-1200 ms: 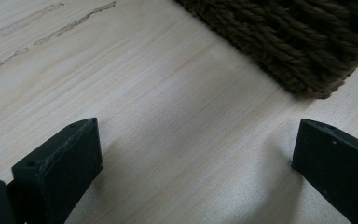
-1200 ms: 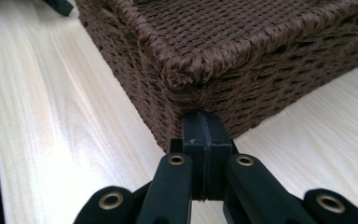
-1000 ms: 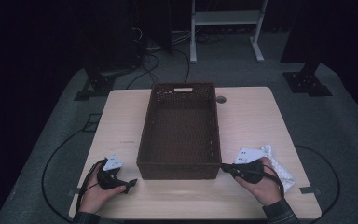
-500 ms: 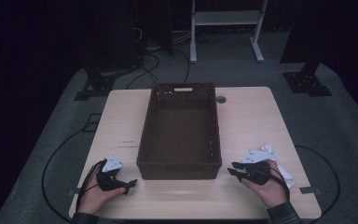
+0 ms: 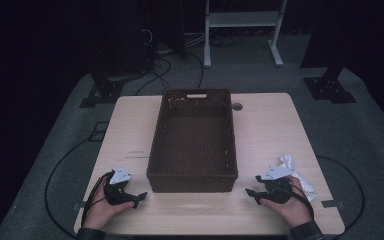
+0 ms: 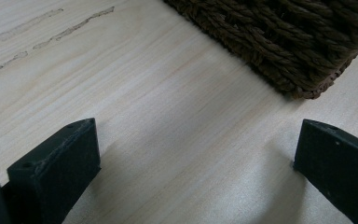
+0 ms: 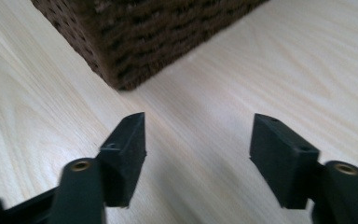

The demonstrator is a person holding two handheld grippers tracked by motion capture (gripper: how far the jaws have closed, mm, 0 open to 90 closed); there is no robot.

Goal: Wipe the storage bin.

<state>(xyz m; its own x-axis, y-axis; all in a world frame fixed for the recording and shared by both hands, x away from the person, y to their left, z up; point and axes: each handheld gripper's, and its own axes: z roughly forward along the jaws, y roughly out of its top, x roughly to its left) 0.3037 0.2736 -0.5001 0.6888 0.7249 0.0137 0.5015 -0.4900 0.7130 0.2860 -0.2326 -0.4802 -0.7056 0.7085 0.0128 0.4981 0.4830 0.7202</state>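
Basket point(image 5: 194, 140) of dark brown weave sits mid-table, its long axis running from 12 to 6 o'clock, with a handle slot in the far short wall. Its inside looks bare, though the dim light hides detail. From the basket's near wall, the left gripper point(image 5: 139, 196) rests on the table point(image 5: 270, 130) at about 8 o'clock and the right gripper point(image 5: 251, 192) at about 4 o'clock, each pointing inward at a near corner. The left gripper's jaws stand wide apart over bare wood, holding nothing. The right gripper's jaws have just been opening and are now well apart, with nothing between them. White crumpled cloth point(image 5: 295, 172) lies just behind the right hand point(image 5: 290, 202), at 3 o'clock from it, near the table's right edge. Open tabletop flanks the basket at 9 and 3 o'clock, and a narrow strip runs along the near edge.
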